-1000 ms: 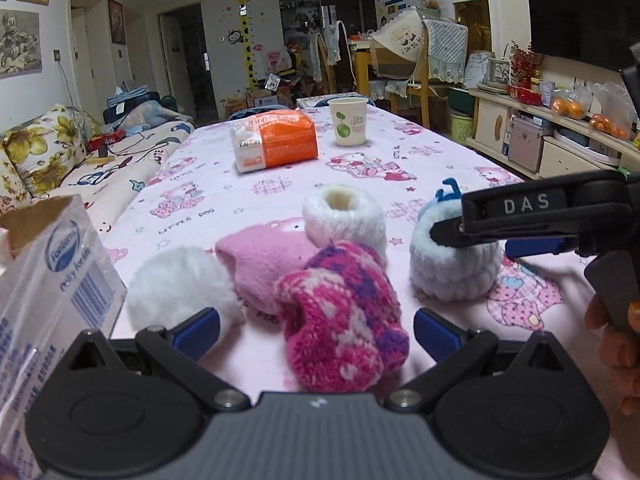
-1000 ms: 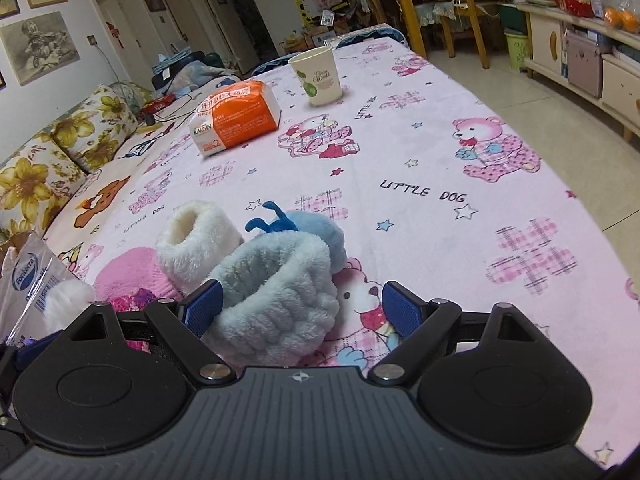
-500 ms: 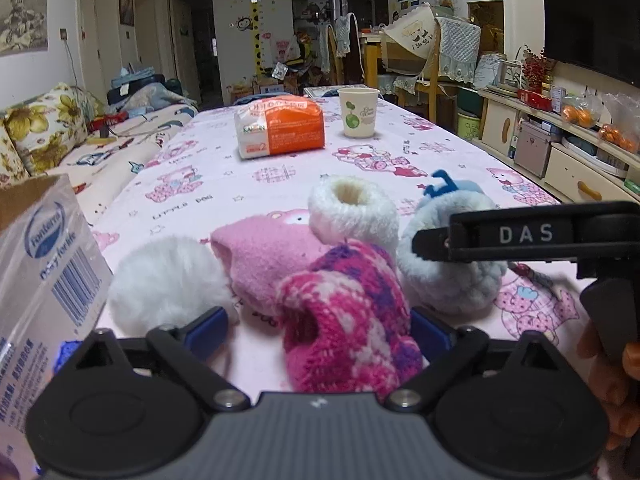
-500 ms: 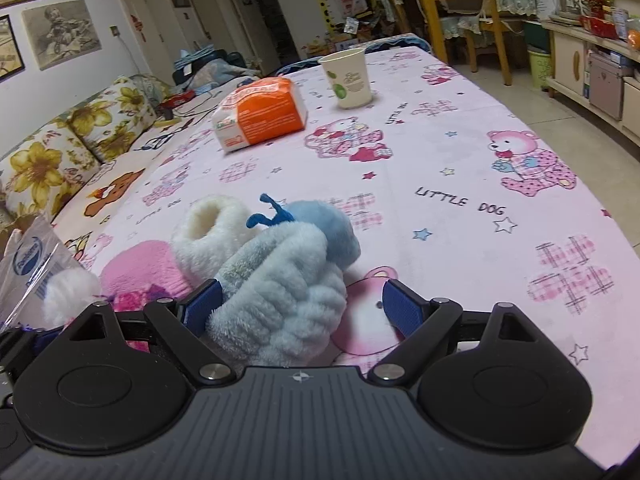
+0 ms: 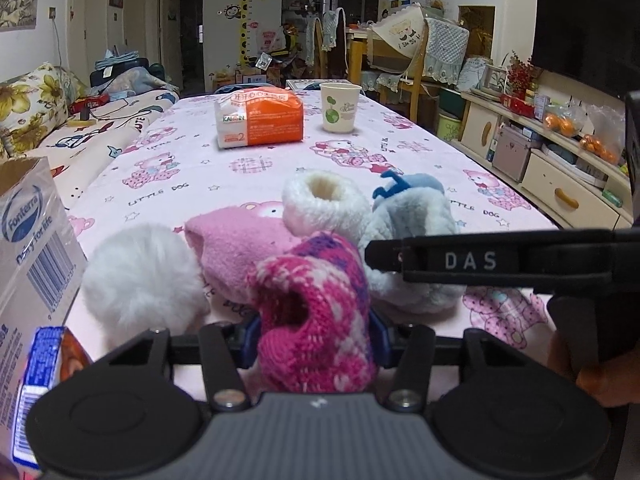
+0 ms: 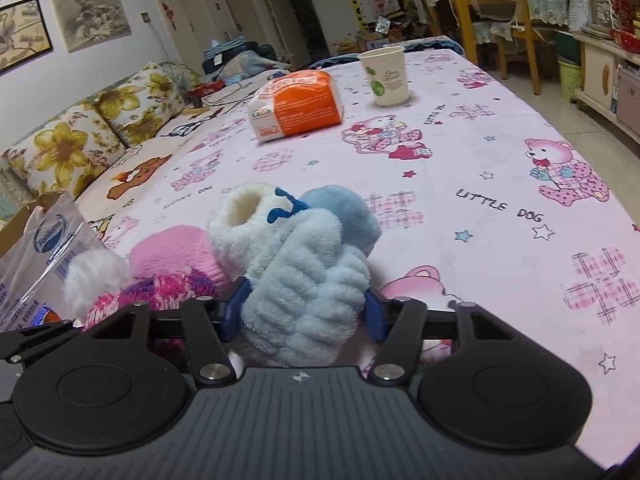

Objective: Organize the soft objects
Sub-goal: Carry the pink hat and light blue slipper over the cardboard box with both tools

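Several soft items lie bunched at the near end of the pink tablecloth [image 5: 192, 168]. My left gripper [image 5: 314, 338] is shut on a pink and purple knitted sock [image 5: 320, 304]. Behind it sit a white pompom [image 5: 140, 276], a plain pink sock [image 5: 236, 244] and a cream fuzzy bootie [image 5: 324, 204]. My right gripper [image 6: 304, 312] is shut on a pale blue fluffy bootie [image 6: 308, 280] with a blue toe [image 6: 344, 216]. In the left wrist view, the right gripper's black side crosses in front of that bootie [image 5: 416, 220].
A clear Fonterra plastic bag [image 5: 28, 248] stands at the left, also in the right wrist view [image 6: 44, 256]. An orange and white tissue pack [image 5: 260, 120] and a paper cup [image 5: 340, 106] stand further back. A floral sofa [image 6: 80, 140] runs along the table's left side.
Both grippers have closed from open: the left onto the knitted sock, the right onto the pale blue bootie. Both cameras have dropped lower and closer to the table.
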Available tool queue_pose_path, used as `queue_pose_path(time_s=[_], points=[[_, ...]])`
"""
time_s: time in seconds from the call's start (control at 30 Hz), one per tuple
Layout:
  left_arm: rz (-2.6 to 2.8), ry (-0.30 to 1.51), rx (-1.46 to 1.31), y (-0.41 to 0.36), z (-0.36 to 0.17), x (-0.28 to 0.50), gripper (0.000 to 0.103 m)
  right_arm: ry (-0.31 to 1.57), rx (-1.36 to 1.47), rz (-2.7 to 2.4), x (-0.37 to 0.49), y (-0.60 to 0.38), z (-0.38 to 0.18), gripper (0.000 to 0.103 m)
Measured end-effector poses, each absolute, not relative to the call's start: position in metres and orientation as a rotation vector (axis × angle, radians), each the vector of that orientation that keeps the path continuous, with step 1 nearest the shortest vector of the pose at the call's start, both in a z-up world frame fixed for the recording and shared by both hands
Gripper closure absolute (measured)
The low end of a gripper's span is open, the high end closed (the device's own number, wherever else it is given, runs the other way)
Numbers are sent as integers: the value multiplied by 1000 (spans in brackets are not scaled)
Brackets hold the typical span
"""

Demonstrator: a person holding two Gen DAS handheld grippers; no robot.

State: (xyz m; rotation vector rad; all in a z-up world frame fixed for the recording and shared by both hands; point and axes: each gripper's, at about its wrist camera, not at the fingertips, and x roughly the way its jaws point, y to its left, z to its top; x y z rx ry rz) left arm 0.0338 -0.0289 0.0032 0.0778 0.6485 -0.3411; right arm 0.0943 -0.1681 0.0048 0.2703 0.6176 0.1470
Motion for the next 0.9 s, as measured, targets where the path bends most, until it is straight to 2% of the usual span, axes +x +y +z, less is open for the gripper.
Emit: queue_pose_path(time_s=[0.13, 0.43, 0.9], points=[[-336, 646, 73, -25, 6, 32, 53, 616, 250, 163, 94, -165, 6, 49], [-320, 605, 43, -10, 19, 22, 54, 595, 208, 136, 92, -162, 11, 56], [-297, 532, -18, 19, 41, 8, 53, 553, 180, 150, 86, -148, 26, 57]])
